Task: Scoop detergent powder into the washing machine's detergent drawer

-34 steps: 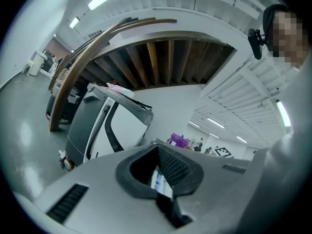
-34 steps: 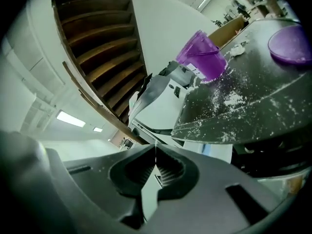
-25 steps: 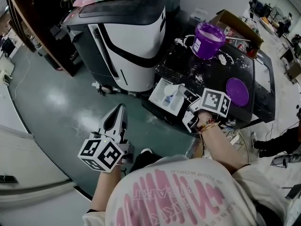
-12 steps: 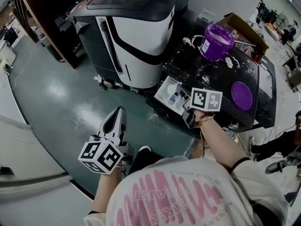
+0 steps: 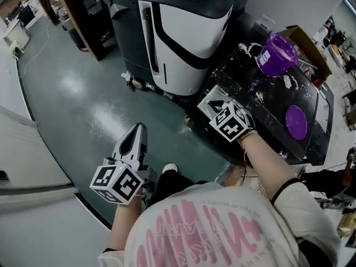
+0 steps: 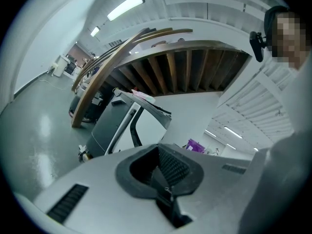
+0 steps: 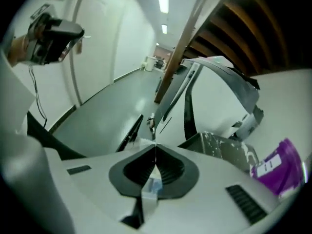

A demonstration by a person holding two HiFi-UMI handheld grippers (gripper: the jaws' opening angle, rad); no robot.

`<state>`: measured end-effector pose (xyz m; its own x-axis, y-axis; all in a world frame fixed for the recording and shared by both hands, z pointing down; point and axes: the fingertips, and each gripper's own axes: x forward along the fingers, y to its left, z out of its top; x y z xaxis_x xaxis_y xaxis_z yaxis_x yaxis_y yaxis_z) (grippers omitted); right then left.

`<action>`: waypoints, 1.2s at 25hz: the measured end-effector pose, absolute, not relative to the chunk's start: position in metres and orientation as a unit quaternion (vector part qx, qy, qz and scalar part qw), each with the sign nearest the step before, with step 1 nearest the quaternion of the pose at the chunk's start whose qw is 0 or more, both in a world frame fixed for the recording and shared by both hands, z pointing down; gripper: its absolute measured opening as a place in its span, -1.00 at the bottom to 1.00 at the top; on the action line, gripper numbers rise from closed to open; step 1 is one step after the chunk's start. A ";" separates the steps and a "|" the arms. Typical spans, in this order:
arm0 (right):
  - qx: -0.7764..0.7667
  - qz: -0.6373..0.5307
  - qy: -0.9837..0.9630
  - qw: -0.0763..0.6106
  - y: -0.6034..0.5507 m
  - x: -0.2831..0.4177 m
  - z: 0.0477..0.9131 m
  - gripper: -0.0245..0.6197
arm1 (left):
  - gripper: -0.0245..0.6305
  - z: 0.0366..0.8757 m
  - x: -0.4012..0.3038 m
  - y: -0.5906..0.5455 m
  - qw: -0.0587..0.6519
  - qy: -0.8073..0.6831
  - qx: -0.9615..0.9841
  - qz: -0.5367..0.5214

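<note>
Green floor (image 5: 78, 104) below us; at two o'clock our right gripper (image 5: 216, 105), pinching the scoop handle (image 7: 152, 186), has rolled over, likely tipping its load. Our left gripper (image 5: 138, 133) is closed, empty.

quick count: two tools (left tool (image 5: 138, 130), right tool (image 5: 216, 105)), one scoop (image 7: 150, 186), one purple tub (image 5: 276, 54), one purple lid (image 5: 295, 122), one white-and-black machine (image 5: 189, 32).

Blurred bluish item (image 7: 152, 187) between right fingers (image 7: 171, 171)

Purple detergent tub (image 5: 276, 54) upright, open, at far corner of washer top (image 5: 272, 113), w/ powder (image 5: 287, 82) spilled around. Pale-blue scoop (image 7: 151, 186) pinched in right hand-held gripper (image 7: 155, 148).
</note>
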<state>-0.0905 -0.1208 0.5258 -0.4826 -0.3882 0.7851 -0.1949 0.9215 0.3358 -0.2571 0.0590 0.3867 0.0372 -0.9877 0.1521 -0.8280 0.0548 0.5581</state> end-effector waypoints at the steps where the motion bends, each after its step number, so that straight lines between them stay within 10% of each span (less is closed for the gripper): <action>1: 0.158 -0.119 -0.850 0.488 -0.118 -0.092 0.528 -0.91 | -0.92 0.387 -0.258 0.061 0.263 -0.679 0.668 -0.153; 17: 0.132 -0.294 -0.788 0.524 -0.107 -0.096 0.532 -0.91 | -0.92 0.389 -0.258 0.077 0.262 -0.692 0.654 -0.161; 30: 0.326 0.121 -0.904 0.248 -0.141 -0.050 0.467 -0.91 | -0.92 0.378 -0.240 0.069 0.255 -0.676 0.674 -0.152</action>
